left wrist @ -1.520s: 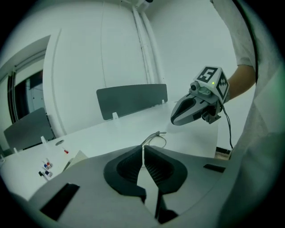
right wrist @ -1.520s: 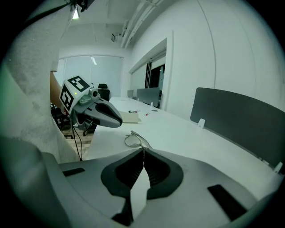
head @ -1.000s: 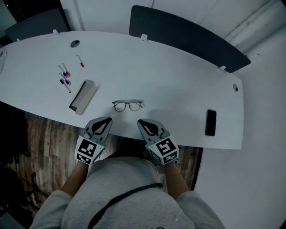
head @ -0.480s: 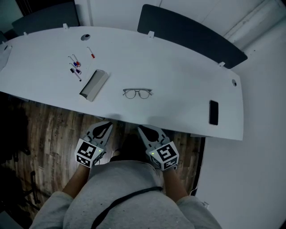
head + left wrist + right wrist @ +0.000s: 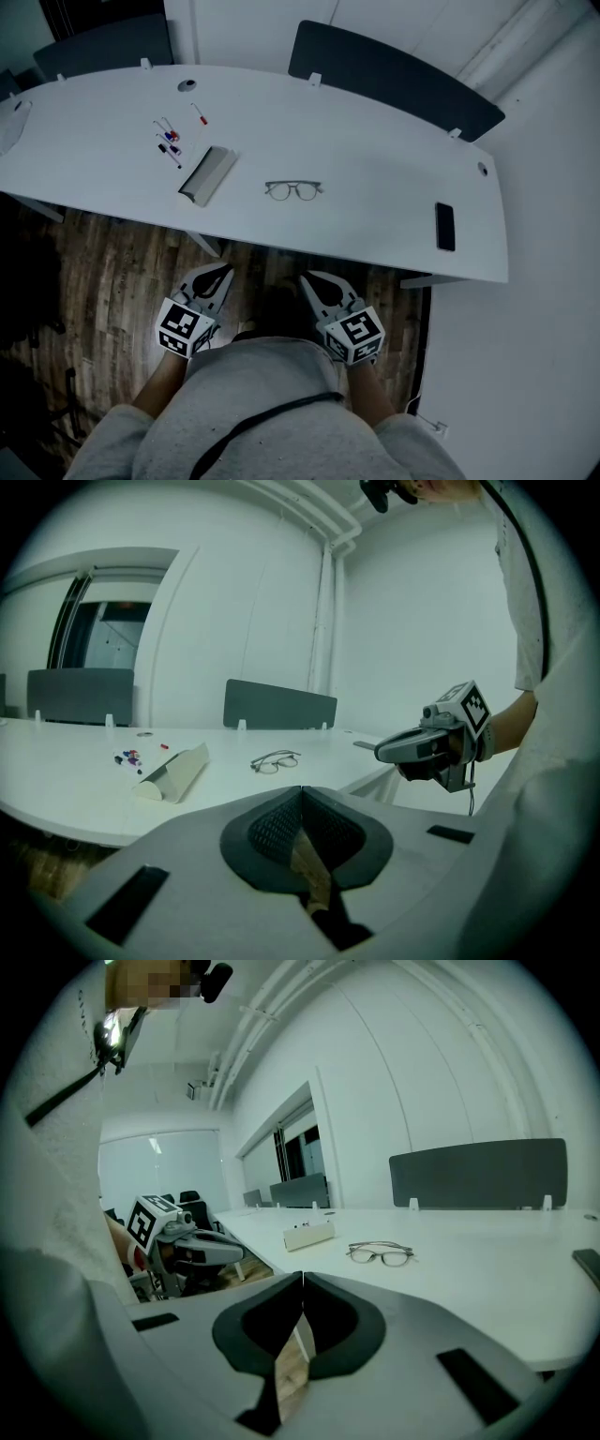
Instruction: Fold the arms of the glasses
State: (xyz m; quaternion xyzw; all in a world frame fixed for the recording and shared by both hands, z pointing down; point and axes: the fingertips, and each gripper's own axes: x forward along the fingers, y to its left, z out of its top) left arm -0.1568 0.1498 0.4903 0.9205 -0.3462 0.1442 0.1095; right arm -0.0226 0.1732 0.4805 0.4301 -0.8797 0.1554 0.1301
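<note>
- We see one pair of thin, dark wire-rimmed glasses (image 5: 293, 190) with two rounded clear lenses, just above the centre of the head view.
- They rest upright on the bare white table (image 5: 375, 169), lenses facing the near edge.
- In the left gripper view (image 5: 275, 760) and right gripper view (image 5: 382, 1253), we see the slim arms reaching back from the lenses, looking unfolded.

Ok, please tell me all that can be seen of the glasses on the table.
The glasses have a thin dark frame, metal by its look, and two clear roundish lenses. They lie on the white table, toward its nearer edge, with the arms seemingly folded behind the front. Only the table touches them.
</note>
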